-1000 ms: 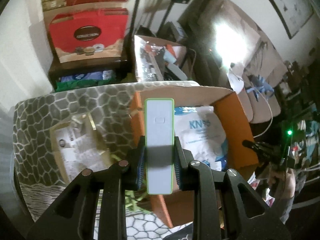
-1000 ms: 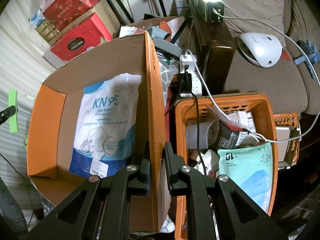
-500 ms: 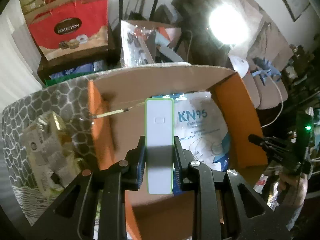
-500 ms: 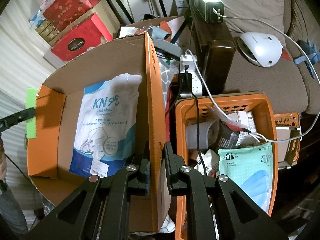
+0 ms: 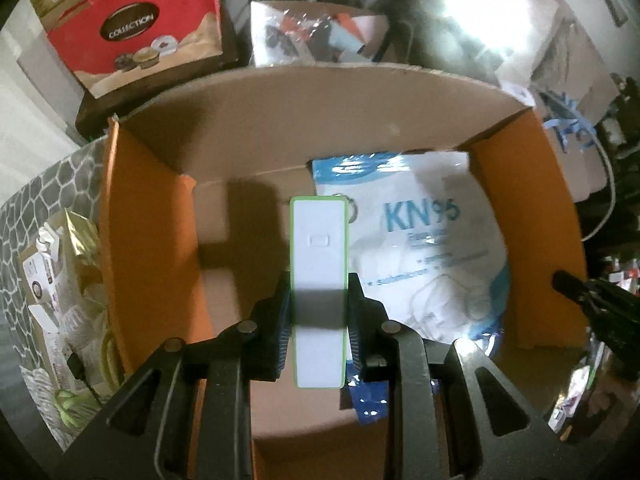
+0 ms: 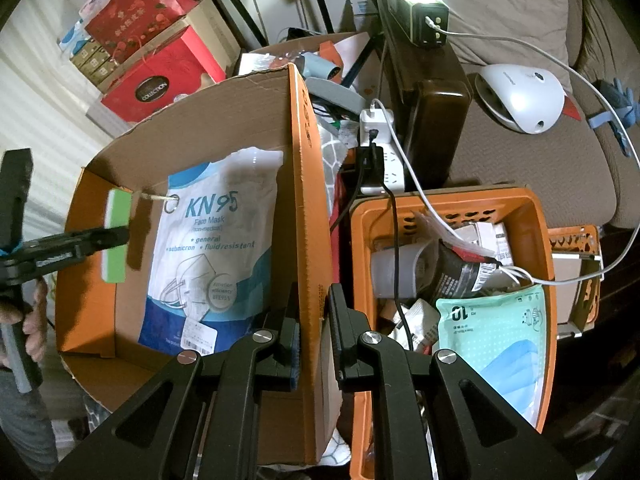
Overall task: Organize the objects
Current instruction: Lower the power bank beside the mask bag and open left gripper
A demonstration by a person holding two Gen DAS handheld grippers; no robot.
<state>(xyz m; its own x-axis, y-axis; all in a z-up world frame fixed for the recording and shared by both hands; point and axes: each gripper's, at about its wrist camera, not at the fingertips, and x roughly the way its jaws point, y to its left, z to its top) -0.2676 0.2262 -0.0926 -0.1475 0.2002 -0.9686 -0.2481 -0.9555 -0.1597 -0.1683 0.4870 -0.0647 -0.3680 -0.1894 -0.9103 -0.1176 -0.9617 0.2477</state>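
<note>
**Power bank over the open box**

The left gripper (image 5: 319,312) pinches a slim white, green-edged rectangular power bank (image 5: 319,280) — just beyond its tips lies a white-and-blue KN95 mask packet (image 5: 420,256) on the floor of the orange cardboard box (image 5: 148,240). The right gripper (image 6: 314,336) is clamped on that box's side wall; right of it sits an orange plastic basket (image 6: 540,240).

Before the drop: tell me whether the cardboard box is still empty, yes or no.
No: the right wrist view shows a KN95 mask packet already lying on the floor of the cardboard box.

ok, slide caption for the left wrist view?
Left gripper holds a green-edged white device over the cardboard box, beside the KN95 mask pack.
</note>
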